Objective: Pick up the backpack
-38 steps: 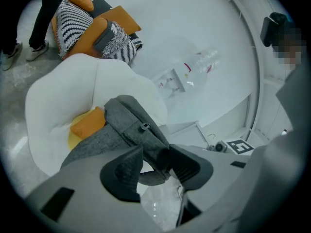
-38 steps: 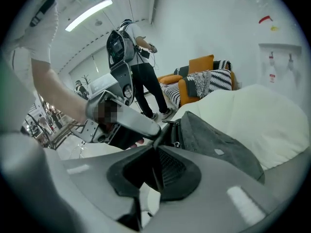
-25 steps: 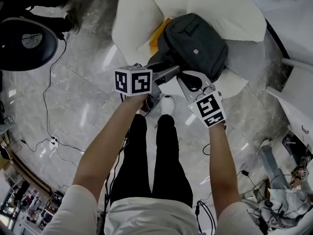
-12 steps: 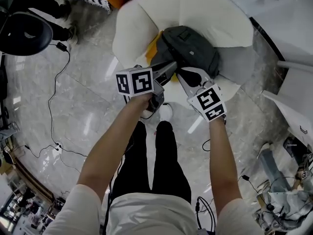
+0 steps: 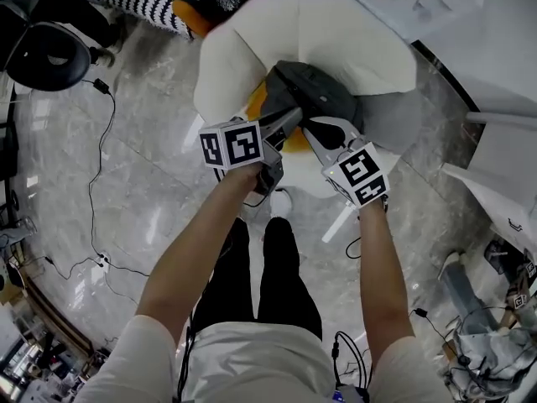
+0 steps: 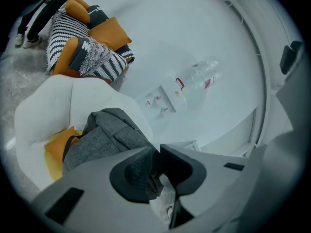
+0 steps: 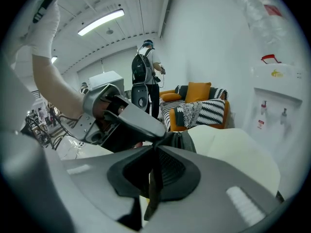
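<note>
Grasp step. Your left tool [image 5: 292,117] is clamped on grey backpack [image 5: 327,99] fabric, right tool [image 5: 314,129] pinched shut on thin dark strap [image 7: 153,188]. Backpack rests on white armchair [image 5: 361,32], upper centre of frame. Next: raise both tools together, evenly.

the white armchair [image 5: 352,32] stands on the glossy marble floor [image 5: 134,175]; on its seat, at the fingertips [image 5: 284,124], rest the grey backpack [image 5: 323,97] and an orange cushion [image 6: 57,149].
</note>
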Action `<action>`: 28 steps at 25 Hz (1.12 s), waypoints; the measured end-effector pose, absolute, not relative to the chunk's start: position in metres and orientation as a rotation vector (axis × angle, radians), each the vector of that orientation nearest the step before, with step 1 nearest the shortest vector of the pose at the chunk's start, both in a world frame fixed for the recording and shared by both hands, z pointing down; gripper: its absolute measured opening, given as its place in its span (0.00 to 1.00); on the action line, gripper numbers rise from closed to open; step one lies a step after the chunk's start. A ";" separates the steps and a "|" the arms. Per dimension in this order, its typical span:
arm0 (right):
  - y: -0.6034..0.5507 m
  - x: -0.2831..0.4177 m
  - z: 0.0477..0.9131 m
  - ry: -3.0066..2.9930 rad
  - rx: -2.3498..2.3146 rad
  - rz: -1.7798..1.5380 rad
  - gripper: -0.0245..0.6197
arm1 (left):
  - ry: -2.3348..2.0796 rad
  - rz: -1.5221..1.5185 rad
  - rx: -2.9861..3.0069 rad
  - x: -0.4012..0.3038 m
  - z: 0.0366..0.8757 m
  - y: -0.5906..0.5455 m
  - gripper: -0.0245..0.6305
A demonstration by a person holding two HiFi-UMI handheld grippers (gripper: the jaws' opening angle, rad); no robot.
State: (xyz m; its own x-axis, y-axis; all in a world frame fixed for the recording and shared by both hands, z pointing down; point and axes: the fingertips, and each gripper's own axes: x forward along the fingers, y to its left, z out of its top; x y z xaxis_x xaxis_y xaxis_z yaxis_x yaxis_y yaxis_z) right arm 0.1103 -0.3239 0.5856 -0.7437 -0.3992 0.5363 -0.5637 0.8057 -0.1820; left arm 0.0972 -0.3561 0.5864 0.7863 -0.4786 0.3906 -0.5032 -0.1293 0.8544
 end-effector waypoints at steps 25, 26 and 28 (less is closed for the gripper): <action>-0.304 0.109 0.457 -2.579 0.915 0.529 0.08 | -0.653 0.088 1.924 0.106 0.457 -0.337 0.10; -0.300 0.107 0.453 -2.578 0.920 0.530 0.08 | -0.646 0.091 1.926 0.103 0.452 -0.334 0.10; -0.295 0.102 0.443 -2.576 0.928 0.527 0.08 | -0.633 0.093 1.932 0.099 0.441 -0.329 0.10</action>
